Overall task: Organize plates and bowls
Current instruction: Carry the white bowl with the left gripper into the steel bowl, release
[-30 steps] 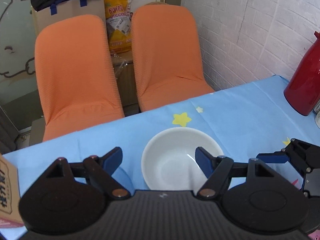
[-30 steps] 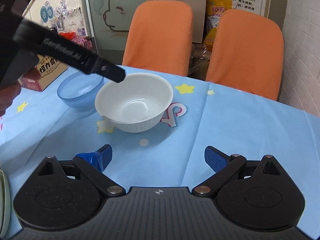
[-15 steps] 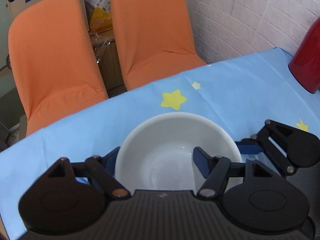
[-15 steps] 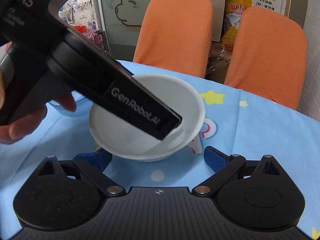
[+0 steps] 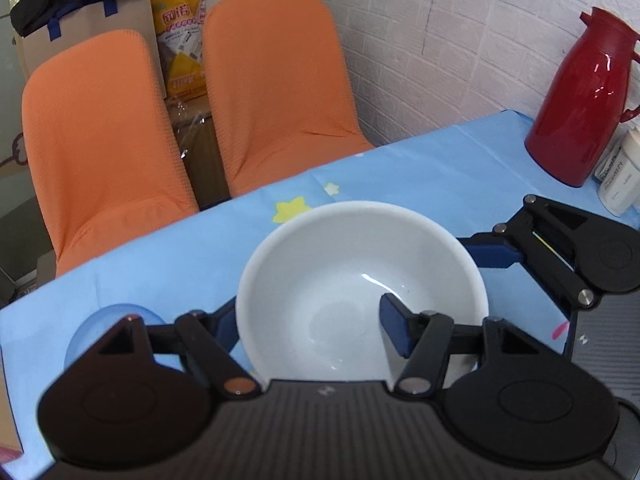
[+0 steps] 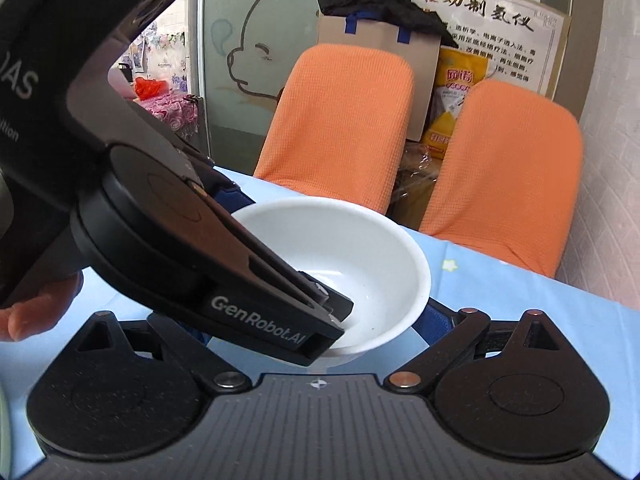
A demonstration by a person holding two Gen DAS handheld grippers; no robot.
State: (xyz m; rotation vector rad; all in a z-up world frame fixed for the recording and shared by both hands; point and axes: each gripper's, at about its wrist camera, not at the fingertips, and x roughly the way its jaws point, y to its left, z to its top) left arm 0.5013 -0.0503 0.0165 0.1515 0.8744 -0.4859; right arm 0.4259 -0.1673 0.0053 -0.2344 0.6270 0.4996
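The white bowl (image 5: 360, 292), seemingly rigid, glossy and breakable, sat on the blue tablecloth (image 5: 420, 176); the left gripper (image 5: 308, 326) straddled its near-left rim, fingers spread, while the right gripper (image 6: 316, 322) bracketed it, also spread.

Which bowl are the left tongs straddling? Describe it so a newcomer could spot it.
Start at the blue star-print tablecloth in front of the two orange chairs. Near the table's middle sits the white bowl, with the left tongs placed one finger inside it and one outside. Unlike the translucent blue bowl at its left, it is opaque, plain white and larger.
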